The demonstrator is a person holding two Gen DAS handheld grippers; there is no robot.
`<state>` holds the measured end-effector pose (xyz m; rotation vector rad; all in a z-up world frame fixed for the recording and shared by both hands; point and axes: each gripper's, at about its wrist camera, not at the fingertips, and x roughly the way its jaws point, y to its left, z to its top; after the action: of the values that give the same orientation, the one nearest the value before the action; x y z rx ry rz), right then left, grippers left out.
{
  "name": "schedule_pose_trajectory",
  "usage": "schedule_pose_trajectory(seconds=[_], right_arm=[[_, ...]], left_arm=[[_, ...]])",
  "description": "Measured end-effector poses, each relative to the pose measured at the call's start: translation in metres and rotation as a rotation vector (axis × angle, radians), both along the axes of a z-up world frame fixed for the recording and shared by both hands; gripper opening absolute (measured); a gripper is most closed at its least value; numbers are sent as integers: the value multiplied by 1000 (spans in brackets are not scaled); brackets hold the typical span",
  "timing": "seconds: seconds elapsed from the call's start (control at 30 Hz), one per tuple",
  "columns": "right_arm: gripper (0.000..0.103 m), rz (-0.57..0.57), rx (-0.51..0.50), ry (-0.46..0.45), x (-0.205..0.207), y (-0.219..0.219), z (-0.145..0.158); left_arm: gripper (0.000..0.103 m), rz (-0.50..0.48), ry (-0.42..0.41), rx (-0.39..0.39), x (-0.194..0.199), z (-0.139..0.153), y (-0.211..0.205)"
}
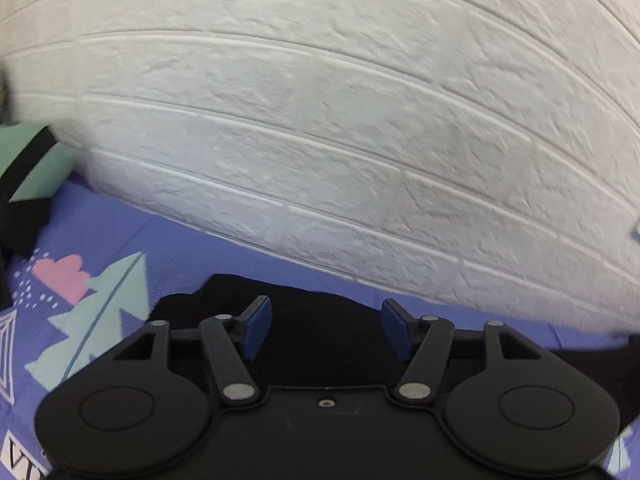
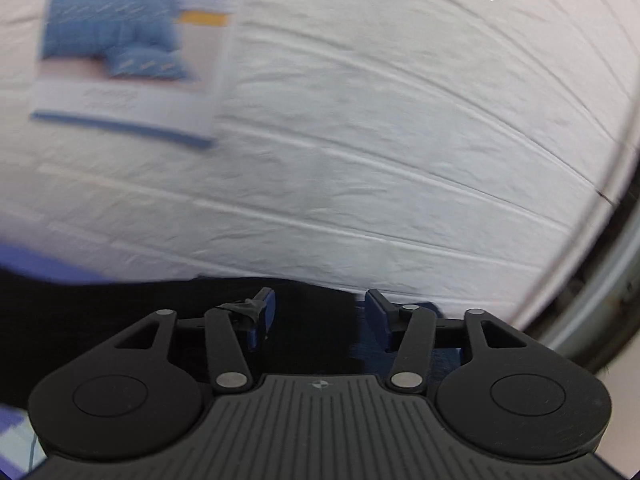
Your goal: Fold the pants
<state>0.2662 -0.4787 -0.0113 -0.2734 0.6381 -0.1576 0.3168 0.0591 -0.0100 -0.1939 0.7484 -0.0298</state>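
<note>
Hanging above black fabric, the left tool (image 1: 326,330) has its blue-padded fingers (image 1: 256,330) spread wide with nothing pinched between them; the pants (image 1: 320,344) lie just below and ahead of the fingertips, filling the gap without the pads pressing on them. The right tool (image 2: 316,320) also stands wide, its fingers clear of the cloth, with the same black pants (image 2: 312,320) under and between the fingers.

In the left wrist view the pants spread as a dark mass across the lower frame, running left to right along the foot of the white brick-pattern wall (image 1: 320,120), with a bumpy far edge near the wall; how the waist and legs are oriented I cannot tell. In the right wrist view the black cloth stretches from the left edge to just past the right finger, again roughly parallel to the wall (image 2: 400,160).

Only the left view shows the purple patterned sheet (image 1: 120,248) under the pants, with pink and teal shapes, and a green and black object (image 1: 28,168) at the far left. Only the right view shows a blurred blue and white poster (image 2: 128,52) on the wall and a grey frame (image 2: 608,280) at the right edge.
</note>
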Motion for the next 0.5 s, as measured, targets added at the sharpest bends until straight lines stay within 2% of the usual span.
schedule_pose_trajectory(seconds=[0.03,0.07,0.13,0.2,0.27,0.5], right_arm=[[101,49,-33,6,1,11,-3],[103,99,-73,5,1,24,-6],[103,197,-131,16,5,44,-11],[103,283,-147,44,10,62,-15],[103,355,-137,68,19,76,-20],[103,553,-20,165,47,119,-35]], left_arm=[[103,-35,8,13,1,-1,-4],[103,-79,12,34,2,-1,-10],[103,-151,-8,88,2,-2,-18],[103,-218,-49,132,2,-1,-24],[103,-298,-66,150,5,-1,-27],[103,-507,-11,167,25,-14,-38]])
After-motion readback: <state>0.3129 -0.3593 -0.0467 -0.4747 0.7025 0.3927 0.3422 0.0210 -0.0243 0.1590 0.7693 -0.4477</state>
